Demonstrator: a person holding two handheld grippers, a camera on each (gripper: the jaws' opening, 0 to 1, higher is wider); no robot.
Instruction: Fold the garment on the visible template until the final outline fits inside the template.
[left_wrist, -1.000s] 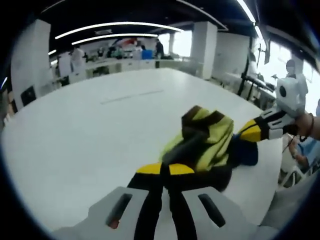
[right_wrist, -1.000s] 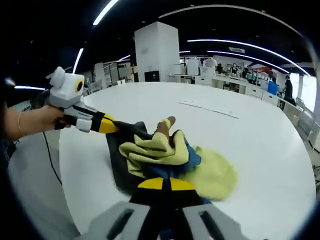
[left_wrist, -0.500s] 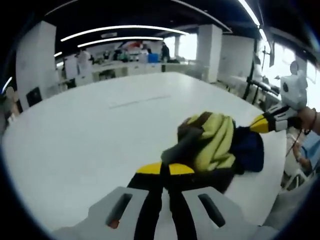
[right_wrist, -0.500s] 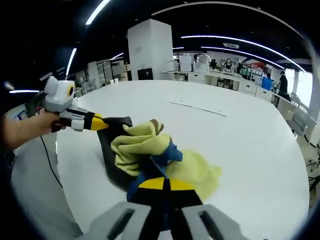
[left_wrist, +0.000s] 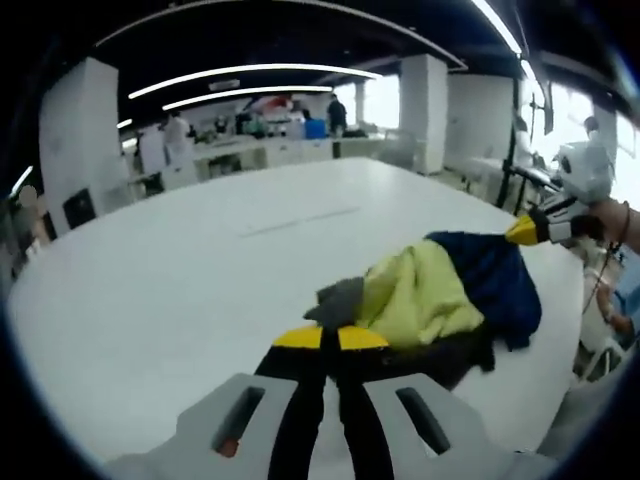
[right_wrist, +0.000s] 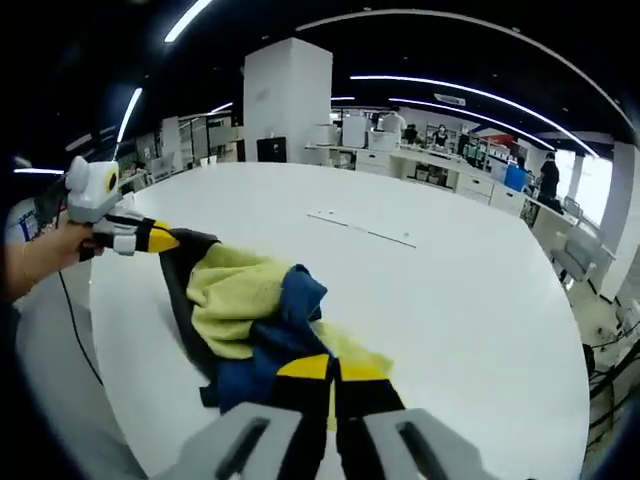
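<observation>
Crumpled yellow-green, navy and dark grey fabric garment (left_wrist: 440, 295) (right_wrist: 250, 320) lies bunched on the round white tabletop (left_wrist: 180, 270) (right_wrist: 450, 300), stretched between both tools. Left gripper view: left gripper (left_wrist: 330, 340), yellow-tipped black jaws pressed together on a grey edge of the garment at 6 o'clock; garment spreads toward 3 o'clock, where the right gripper (left_wrist: 525, 230), held by a hand (left_wrist: 610, 220), pinches the navy corner. Right gripper view: right gripper (right_wrist: 332, 370) jaws closed on navy and yellow cloth at 6 o'clock; left gripper (right_wrist: 160, 240) at 9 o'clock clamps the dark edge. Thin grey line marking (right_wrist: 360, 230) on tabletop beyond garment, toward 12 o'clock. Office desks (right_wrist: 420, 160) and people in background.
</observation>
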